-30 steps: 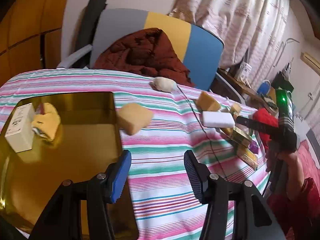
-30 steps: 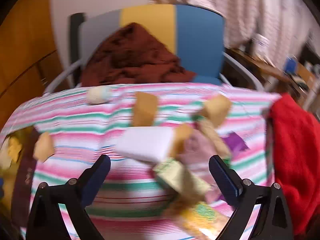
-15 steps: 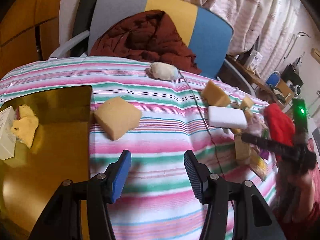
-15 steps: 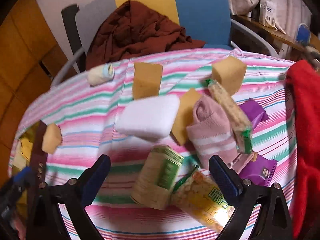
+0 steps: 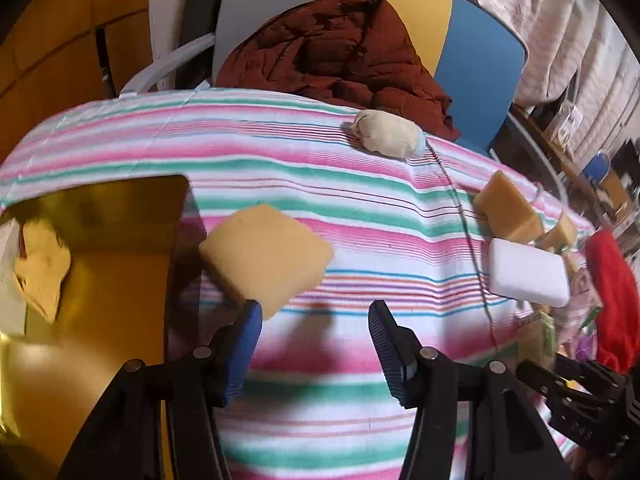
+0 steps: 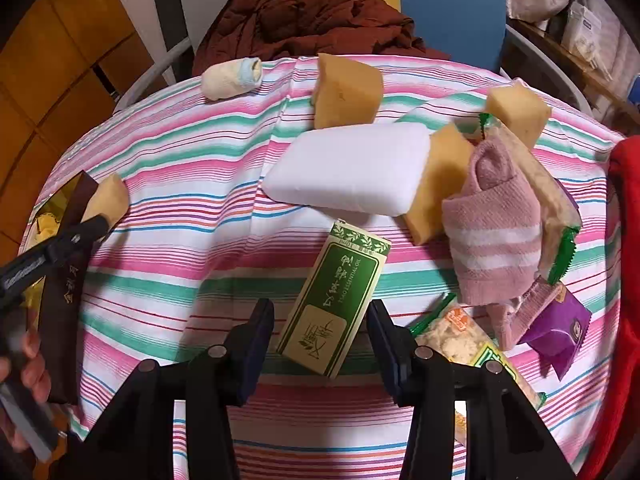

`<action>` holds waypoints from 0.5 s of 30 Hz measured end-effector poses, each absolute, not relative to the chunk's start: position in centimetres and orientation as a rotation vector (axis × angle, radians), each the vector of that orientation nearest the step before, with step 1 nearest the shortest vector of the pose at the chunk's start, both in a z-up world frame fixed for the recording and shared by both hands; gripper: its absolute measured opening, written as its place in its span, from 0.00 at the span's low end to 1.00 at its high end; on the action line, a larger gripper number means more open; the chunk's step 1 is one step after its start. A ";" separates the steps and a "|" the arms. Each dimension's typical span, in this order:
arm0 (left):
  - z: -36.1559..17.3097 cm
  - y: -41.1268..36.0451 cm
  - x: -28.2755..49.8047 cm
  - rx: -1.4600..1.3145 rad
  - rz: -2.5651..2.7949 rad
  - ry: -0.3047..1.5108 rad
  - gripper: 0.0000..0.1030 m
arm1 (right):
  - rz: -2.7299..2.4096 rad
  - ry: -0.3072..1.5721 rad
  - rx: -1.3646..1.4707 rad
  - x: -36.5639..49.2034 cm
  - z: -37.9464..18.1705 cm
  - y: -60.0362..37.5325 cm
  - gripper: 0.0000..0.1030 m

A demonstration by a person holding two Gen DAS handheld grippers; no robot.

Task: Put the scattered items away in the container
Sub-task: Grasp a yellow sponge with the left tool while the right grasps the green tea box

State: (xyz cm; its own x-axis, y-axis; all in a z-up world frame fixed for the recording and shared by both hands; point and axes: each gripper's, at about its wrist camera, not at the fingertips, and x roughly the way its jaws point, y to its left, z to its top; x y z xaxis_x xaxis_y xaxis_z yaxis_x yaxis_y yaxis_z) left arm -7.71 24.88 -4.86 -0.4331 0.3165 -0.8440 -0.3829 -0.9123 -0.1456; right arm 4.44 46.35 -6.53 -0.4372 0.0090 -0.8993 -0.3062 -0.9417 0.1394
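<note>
My left gripper [image 5: 314,320] is open just in front of a tan sponge [image 5: 266,258] lying beside the gold tray [image 5: 116,248], which holds a yellow cloth [image 5: 40,276]. My right gripper [image 6: 320,320] is open, its fingers on either side of the near end of a green essential-oil box [image 6: 336,300]. Beyond it lie a white block [image 6: 348,168], several tan sponges [image 6: 346,90], a pink sock [image 6: 494,240], snack packets [image 6: 556,208] and a rolled cream sock [image 6: 232,78].
The striped tablecloth [image 5: 320,208] covers a small round table. A chair with a brown jacket [image 5: 336,44] stands behind it. A red cloth [image 6: 624,240] lies at the right edge. A thin cable [image 5: 468,240] crosses the cloth.
My left gripper has moved forward and right, away from the tray, up to the tan sponge. My right gripper has come down and forward until its fingers flank the green box.
</note>
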 end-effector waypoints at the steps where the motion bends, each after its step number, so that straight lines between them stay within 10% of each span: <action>1: -4.9 25.2 -7.9 -1.365 2.362 0.105 0.56 | 2.480 0.414 -1.546 4.5 -6.5 46.3 0.48; 6: -5.1 26.4 -8.1 -1.320 2.384 0.124 0.63 | 2.473 0.427 -1.548 4.3 -6.5 46.5 0.47; 10: -5.2 27.4 -6.6 -1.245 2.265 0.072 0.44 | 2.466 0.474 -1.541 4.6 -6.4 47.0 0.47; 15: -4.5 26.3 -5.5 -1.152 2.306 0.041 0.44 | 2.449 0.547 -1.531 4.7 -6.5 48.1 0.47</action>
